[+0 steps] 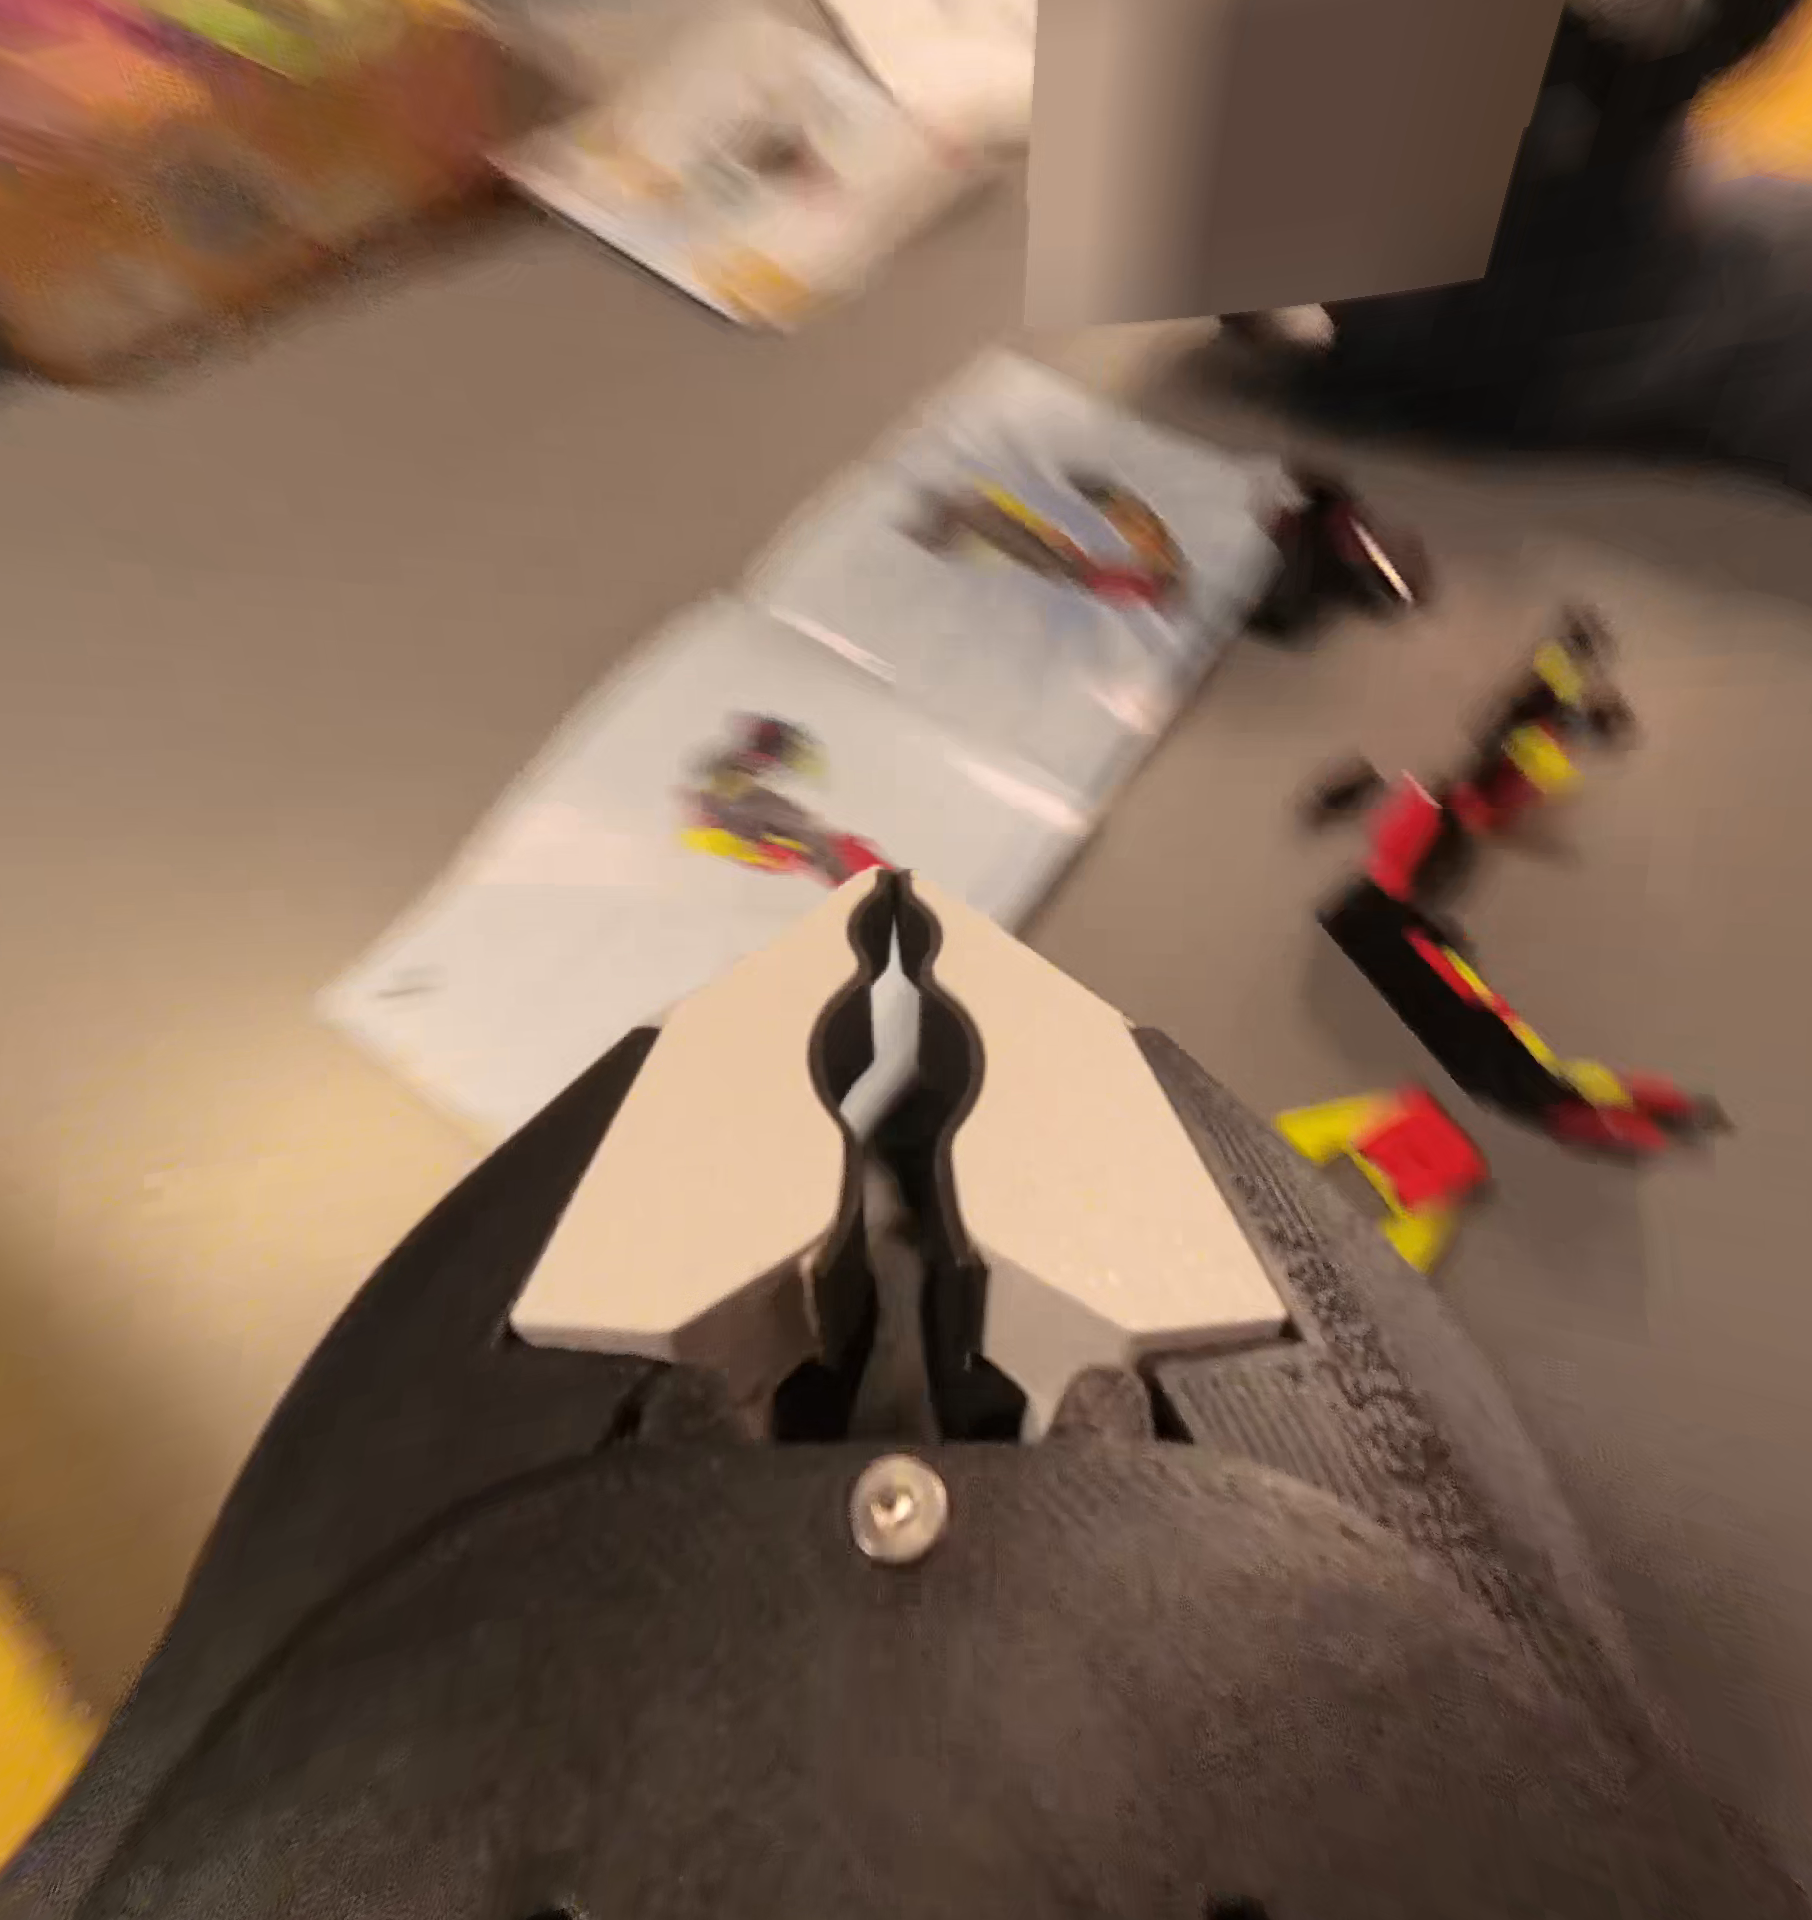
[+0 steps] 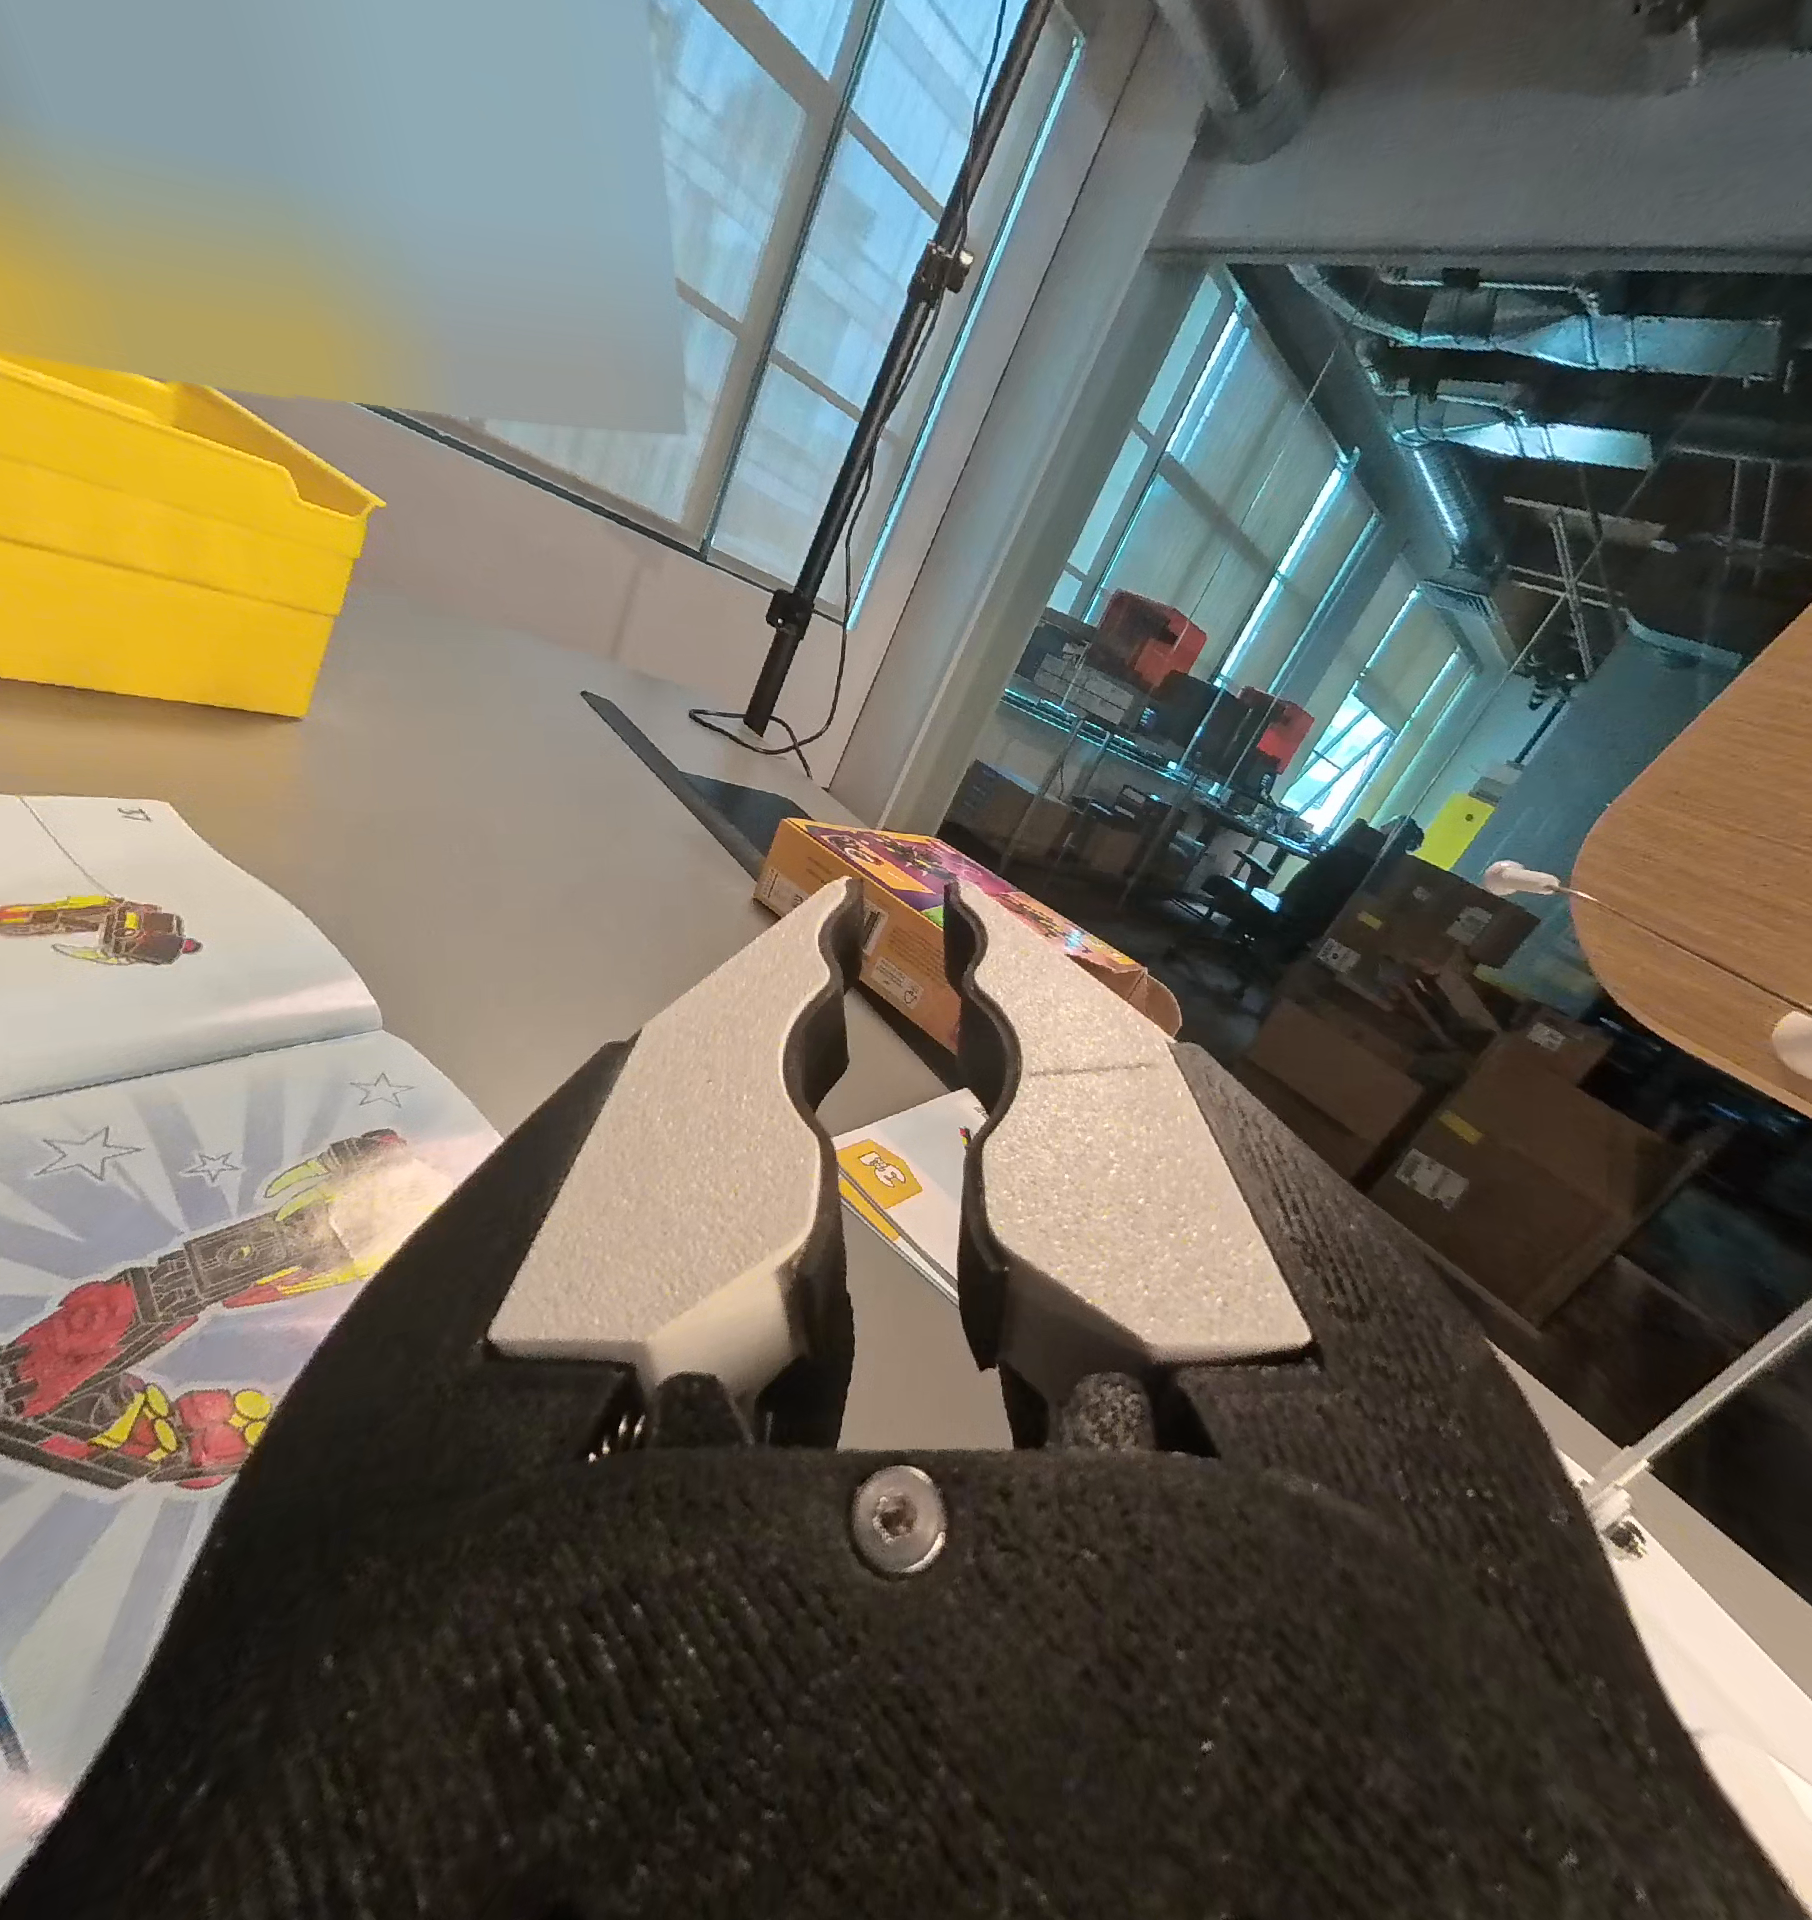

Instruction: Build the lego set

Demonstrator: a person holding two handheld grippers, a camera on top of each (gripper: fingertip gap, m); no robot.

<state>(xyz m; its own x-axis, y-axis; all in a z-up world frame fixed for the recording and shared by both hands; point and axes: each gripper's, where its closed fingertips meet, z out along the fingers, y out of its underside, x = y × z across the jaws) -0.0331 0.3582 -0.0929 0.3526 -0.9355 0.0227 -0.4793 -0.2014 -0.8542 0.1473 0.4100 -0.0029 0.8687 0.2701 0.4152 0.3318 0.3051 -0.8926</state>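
Note:
The left wrist view is motion-blurred. My left gripper is shut and empty, above the near end of an open instruction booklet on the grey table. To its right lie red, yellow and black lego sub-assemblies: a long black one, a small red and yellow one, another farther back and a dark piece. My right gripper is open and empty, held above the table and pointing at the lego box. The booklet lies to its left.
Stacked yellow trays stand at the back left. A black stand pole rises by the window. A second leaflet lies under the right gripper. A wooden table is on the right. The orange box appears blurred at top left.

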